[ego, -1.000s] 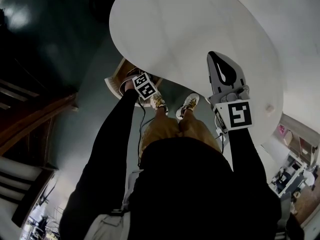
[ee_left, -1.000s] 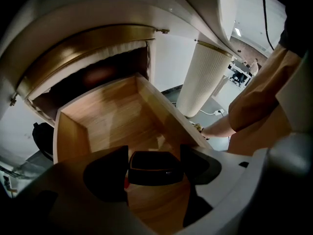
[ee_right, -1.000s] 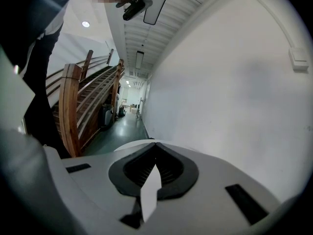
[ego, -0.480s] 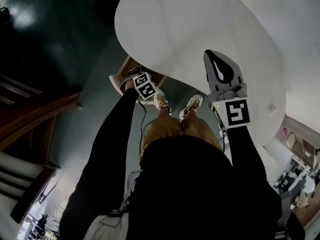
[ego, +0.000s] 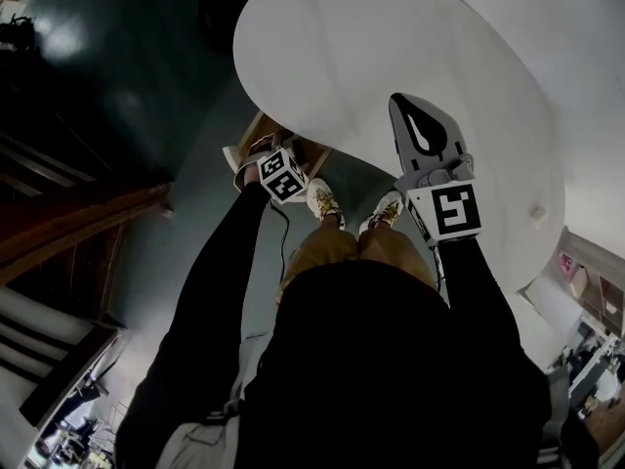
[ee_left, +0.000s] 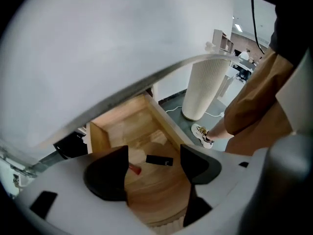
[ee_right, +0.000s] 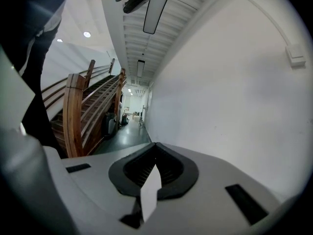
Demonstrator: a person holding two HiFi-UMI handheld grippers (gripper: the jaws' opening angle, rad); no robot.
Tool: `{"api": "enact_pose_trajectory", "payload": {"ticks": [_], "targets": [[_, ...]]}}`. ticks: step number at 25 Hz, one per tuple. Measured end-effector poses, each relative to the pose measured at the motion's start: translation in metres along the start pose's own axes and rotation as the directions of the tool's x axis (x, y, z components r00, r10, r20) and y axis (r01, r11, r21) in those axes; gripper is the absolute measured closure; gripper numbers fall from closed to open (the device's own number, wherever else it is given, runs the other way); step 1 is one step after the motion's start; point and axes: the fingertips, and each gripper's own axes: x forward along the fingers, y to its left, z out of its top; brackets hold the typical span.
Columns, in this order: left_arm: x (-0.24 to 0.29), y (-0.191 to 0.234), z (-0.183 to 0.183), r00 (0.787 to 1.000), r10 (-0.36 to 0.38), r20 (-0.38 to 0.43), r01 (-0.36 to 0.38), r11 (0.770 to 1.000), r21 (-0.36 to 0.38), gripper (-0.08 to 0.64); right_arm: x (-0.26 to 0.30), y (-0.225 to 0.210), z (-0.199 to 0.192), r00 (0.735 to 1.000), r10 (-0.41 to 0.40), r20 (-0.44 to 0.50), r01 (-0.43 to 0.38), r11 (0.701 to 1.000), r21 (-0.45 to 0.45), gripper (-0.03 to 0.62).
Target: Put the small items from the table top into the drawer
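The wooden drawer (ego: 256, 127) stands pulled out under the white table top (ego: 391, 37). My left gripper (ego: 260, 154) hangs above it, jaws open with nothing between them. In the left gripper view the open gripper (ee_left: 152, 153) looks down into the drawer (ee_left: 161, 116), where a flat black item (ee_left: 159, 160) and a small red item (ee_left: 134, 169) lie on the bottom. My right gripper (ego: 400, 104) is held over the table's near edge with its jaws shut. In the right gripper view its tips (ee_right: 155, 146) meet and I see no item in them.
A small white bump (ego: 535, 211) sits on the table at the right. The ribbed white pedestal (ee_left: 205, 87) stands on the dark floor past the drawer, with a cable (ee_left: 173, 110) beside it. The person's shoes (ego: 322, 203) are by the drawer. Wooden stairs (ego: 68, 223) rise at left.
In the head view both grippers sit slightly higher, and the right one has drifted a little left along the table edge. The jaws look the same as before.
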Motion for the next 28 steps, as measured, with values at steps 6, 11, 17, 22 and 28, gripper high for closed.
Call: {"api": "enact_pose_trajectory", "payload": {"ticks": [6,11,17,22,28], "targets": [[-0.069,0.012,0.032,0.979,0.147,0.142,-0.131,0.984,-0.12,0.212,0.001,-0.007,0.02,0.998,-0.004,0.07,0.001,0.999,0.034,0.566],[-0.148,0.04,0.093,0.901,0.323,0.289,-0.264,0.938,-0.224,0.212,-0.004,-0.026,0.035,0.991,-0.014,0.13,0.008,0.999,0.047,0.566],[-0.25,0.068,0.182,0.73,0.488,0.478,-0.368,0.871,-0.327,0.212,-0.019,-0.055,0.052,0.979,-0.061,0.192,0.051,0.997,0.057,0.566],[-0.321,0.071,0.25,0.566,0.555,0.61,-0.41,0.831,-0.376,0.212,-0.034,-0.077,0.063,0.967,-0.084,0.239,0.071,0.995,0.064,0.566],[-0.35,0.068,0.289,0.488,0.576,0.656,-0.424,0.813,-0.399,0.212,-0.049,-0.099,0.067,0.954,-0.095,0.283,0.087,0.995,0.04,0.566]]}}
